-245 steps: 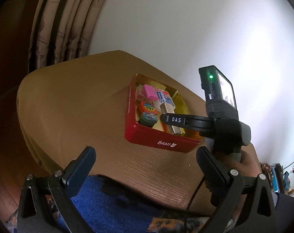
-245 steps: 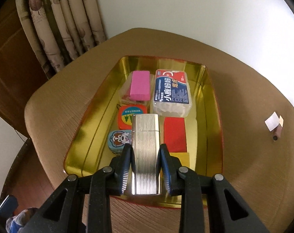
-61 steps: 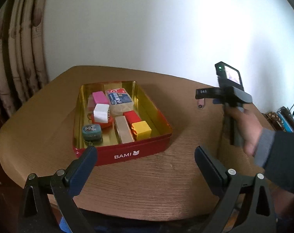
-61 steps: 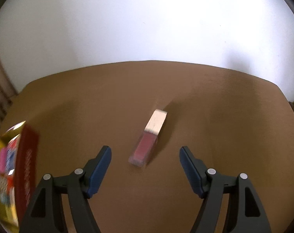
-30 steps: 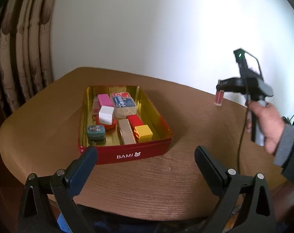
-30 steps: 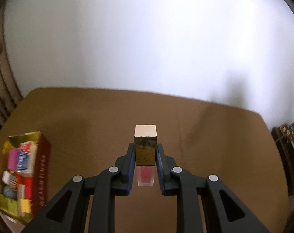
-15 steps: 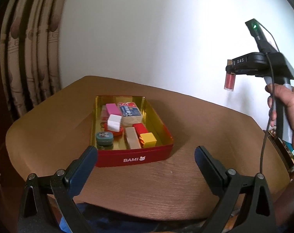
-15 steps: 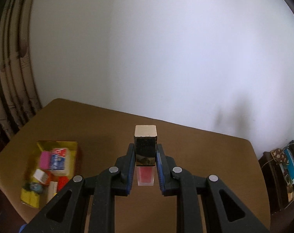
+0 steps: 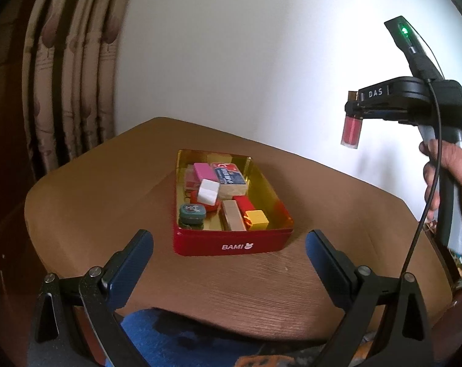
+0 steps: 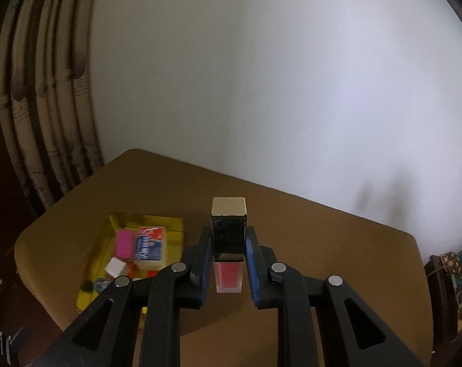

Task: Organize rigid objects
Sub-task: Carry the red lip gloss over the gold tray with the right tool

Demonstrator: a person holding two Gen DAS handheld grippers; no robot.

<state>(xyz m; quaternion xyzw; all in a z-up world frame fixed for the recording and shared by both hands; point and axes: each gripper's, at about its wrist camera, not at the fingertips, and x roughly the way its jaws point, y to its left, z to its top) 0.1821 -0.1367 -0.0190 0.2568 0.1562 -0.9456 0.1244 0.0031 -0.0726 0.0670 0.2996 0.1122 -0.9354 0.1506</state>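
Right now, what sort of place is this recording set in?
Most likely a room in a home: a brown wooden table stands against a plain white wall, patterned curtains hang at the left, and a red BAMI tin of small household items sits on the table.

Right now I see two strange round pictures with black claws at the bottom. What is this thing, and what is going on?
No robot here: a person holds a hand-operated gripper in each hand, each with a wide-angle camera looking along its fingers. One picture looks out from the left gripper, which is open and empty above the brown table. It shows a hand holding the right gripper in the air. The other picture looks out from that right gripper, shut on a small bottle of red liquid with a dark, gold-topped cap. On the table sits a red tin of small items.
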